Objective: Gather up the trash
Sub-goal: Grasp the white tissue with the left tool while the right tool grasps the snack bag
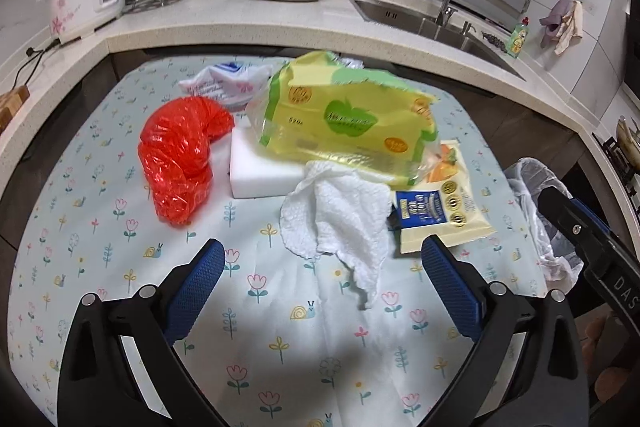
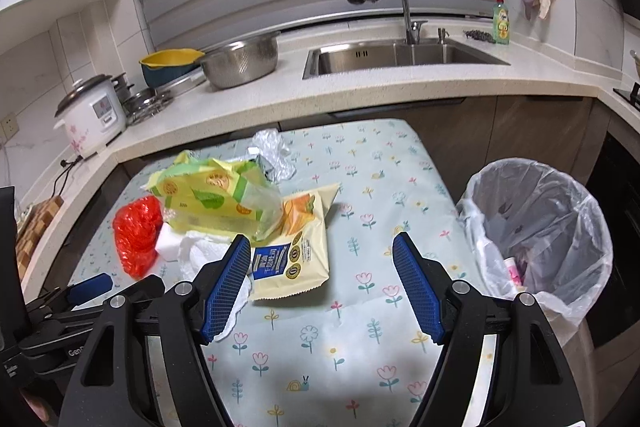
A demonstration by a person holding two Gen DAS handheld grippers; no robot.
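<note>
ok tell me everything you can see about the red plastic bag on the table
The red plastic bag is thin, glossy, crinkled film, bunched into a curved lump. It lies on the flowered tablecloth at the left end of the trash pile, against the white foam block, with a crumpled white wrapper just behind. Neither gripper touches it.

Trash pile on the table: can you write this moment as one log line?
stage: approach | left claw: open, empty | right claw: open, empty | nearest: paper towel | bin: beside table, lined | trash: uncollected
</note>
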